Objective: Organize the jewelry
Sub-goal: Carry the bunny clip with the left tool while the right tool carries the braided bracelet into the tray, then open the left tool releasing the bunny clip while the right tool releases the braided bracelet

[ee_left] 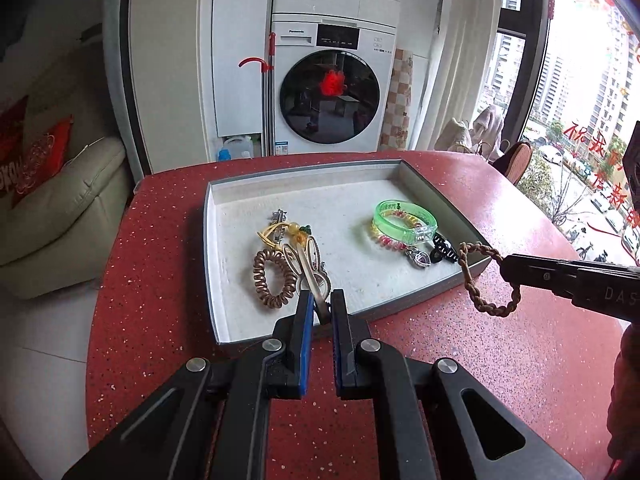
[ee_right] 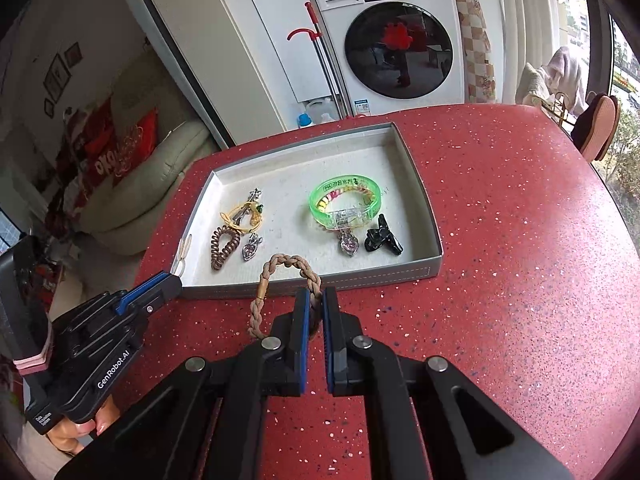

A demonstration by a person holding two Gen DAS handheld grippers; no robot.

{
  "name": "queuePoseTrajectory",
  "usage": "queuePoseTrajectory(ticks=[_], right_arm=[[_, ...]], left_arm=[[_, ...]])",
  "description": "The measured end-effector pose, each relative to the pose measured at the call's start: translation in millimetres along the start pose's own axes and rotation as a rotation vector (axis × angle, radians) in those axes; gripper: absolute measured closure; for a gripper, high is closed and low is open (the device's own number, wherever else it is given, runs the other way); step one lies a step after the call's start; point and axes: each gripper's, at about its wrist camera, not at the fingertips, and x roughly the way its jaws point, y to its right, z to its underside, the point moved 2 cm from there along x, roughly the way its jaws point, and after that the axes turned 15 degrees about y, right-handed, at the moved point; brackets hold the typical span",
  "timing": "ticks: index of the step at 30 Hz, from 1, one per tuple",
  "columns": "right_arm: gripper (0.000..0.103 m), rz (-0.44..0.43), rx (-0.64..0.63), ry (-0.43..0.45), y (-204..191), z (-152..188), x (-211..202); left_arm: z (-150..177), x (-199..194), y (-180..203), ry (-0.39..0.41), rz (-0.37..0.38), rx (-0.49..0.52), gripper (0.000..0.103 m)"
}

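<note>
A speckled red stone-like table (ee_right: pixel 500 240) carries a shallow grey tray (ee_right: pixel 320 282) with a white, slightly rough lining. Inside the tray lie a stiff translucent green bangle (ee_right: pixel 344 202), a bronze spiral hair tie (ee_right: pixel 224 246), a black claw clip (ee_right: pixel 382 236) and two small heart pendants.

The right gripper (ee_right: pixel 316 304) is clamped on a braided tan cord bracelet (ee_right: pixel 280 276), which hangs just outside the tray's near wall, over the table. It looks light and limp, so it should sag and swing; the braid gives good friction, and gripping near its small brass ferrule would likely steady it.

The left gripper (ee_left: pixel 322 308) pinches a pale, flat, narrow hair clip (ee_left: pixel 310 268) by its near end, above the tray's near left corner. The clip looks thin, smooth and rigid, so it may pivot or slip in the pads.
</note>
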Motion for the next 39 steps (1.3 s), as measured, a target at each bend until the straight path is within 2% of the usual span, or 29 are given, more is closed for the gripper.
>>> queuePoseTrajectory(ticks=[7, 16, 23, 31, 32, 34, 35, 36, 39], right_arm=[[0.096, 0.004, -0.016, -0.026, -8.6, -13.7, 38.6], [0.096, 0.044, -0.009, -0.077, -2.6, -6.8, 83.4], [0.096, 0.105, -0.016, -0.095, 13.3, -1.1, 98.1], [0.095, 0.103, -0.021, -0.107, 11.3, 1.1, 96.3], [0.092, 0.101, -0.019, -0.105, 10.7, 0.7, 94.6], [0.080, 0.097, -0.015, -0.094, 9.5, -0.1, 89.5], [0.065, 0.098, -0.014, -0.086, 9.1, -0.8, 86.1], [0.057, 0.096, -0.014, -0.076, 8.4, -1.6, 82.7], [0.057, 0.090, -0.020, -0.055, 6.1, -3.6, 72.4]], left_arm=[[-6.3, 32.4, -4.5, -0.024, -0.027, -0.006, 0.076], [2.1, 68.2, -1.6, -0.070, -0.061, 0.018, 0.076], [14.3, 84.7, -4.3, -0.102, -0.090, 0.041, 0.076], [15.2, 81.7, -0.1, -0.088, -0.118, 0.088, 0.076], [14.2, 79.7, 0.0, -0.081, -0.123, 0.088, 0.076], [12.6, 76.2, 1.2, -0.073, -0.129, 0.088, 0.076], [12.1, 74.1, 1.3, -0.071, -0.132, 0.087, 0.076], [11.7, 72.0, 1.5, -0.069, -0.134, 0.085, 0.076], [10.7, 66.2, 2.7, -0.064, -0.136, 0.082, 0.076]])
